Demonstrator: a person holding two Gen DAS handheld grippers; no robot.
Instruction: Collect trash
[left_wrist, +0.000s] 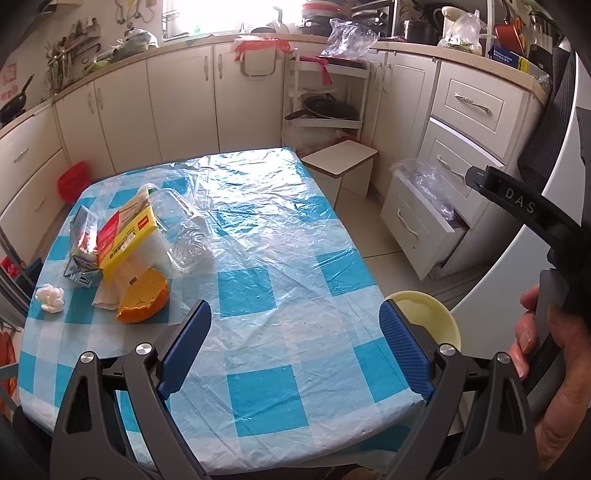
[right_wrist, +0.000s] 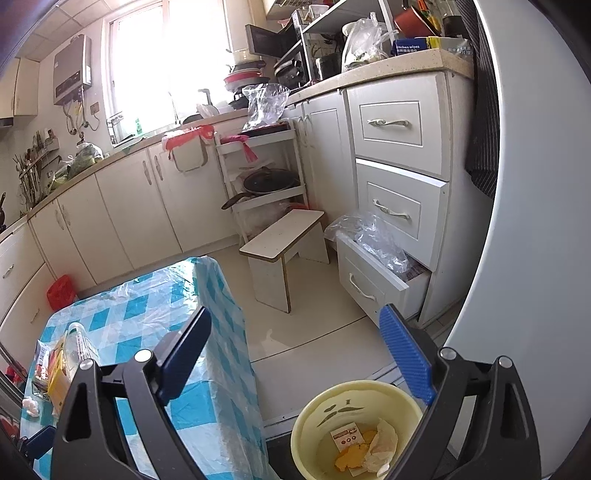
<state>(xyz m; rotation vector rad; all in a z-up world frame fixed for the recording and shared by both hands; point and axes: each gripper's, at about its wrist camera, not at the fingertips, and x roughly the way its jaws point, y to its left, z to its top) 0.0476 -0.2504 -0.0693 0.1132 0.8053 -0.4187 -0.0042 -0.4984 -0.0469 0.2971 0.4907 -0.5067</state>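
Trash pile lies left of my wide, empty left tongs, nearer than my wide, empty right tongs over the bin.

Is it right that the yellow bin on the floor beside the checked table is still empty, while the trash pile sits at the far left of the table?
Not quite. The yellow bin is not empty: the right wrist view shows a small card, orange scraps and crumpled paper already in it. The rest holds: it stands on the floor beside the checked table, and the trash pile sits at the table's far left.
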